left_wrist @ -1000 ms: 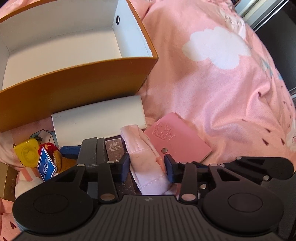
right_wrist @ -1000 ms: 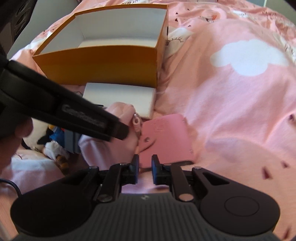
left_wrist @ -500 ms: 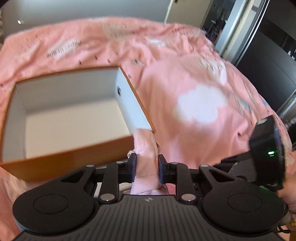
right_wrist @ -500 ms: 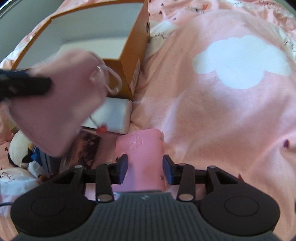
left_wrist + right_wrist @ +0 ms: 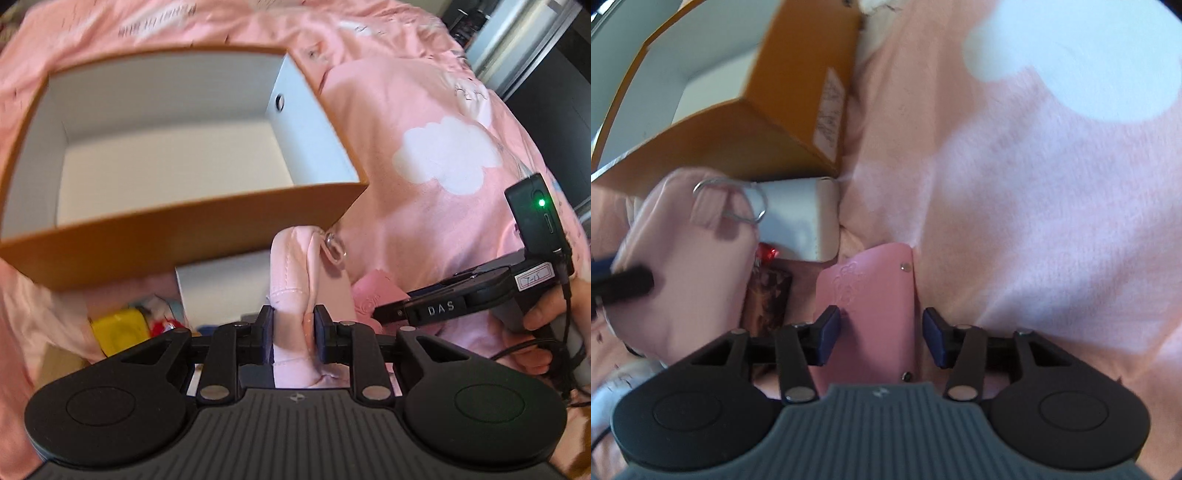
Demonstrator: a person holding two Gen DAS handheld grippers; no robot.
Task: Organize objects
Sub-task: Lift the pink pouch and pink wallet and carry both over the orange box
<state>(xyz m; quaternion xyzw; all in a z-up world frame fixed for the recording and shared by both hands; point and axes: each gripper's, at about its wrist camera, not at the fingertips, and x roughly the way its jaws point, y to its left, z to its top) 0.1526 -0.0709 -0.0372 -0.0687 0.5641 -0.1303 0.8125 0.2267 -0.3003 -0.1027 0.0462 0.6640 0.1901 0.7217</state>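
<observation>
Left gripper (image 5: 293,334): both pads pressed onto one pale pink pouch (image 5: 295,280), soft quilted fabric, stitched seam, a thin metal ring (image 5: 334,247) at its top end. Long axis runs 6 to 12 o'clock in the left wrist view, ring end pointing at 12, toward the near wall of the box.

Right gripper (image 5: 882,334): fingers spread, straddling one pink card holder (image 5: 873,306) without clearly touching it. Holder flat on the bedspread (image 5: 1052,221), embossed flower on its face, two snap studs along the right edge. Long axis 6 to 12, far end curling up.

At 10 o'clock of the holder, one white box (image 5: 798,221) lying flat. A dark patterned item (image 5: 768,299) sits between the pouch and the holder.

Beyond, one orange cardboard box (image 5: 184,236), white inside, open top, one round hole in its right wall.

Yellow toy (image 5: 118,328) at 9 o'clock of the left gripper, blurred.
</observation>
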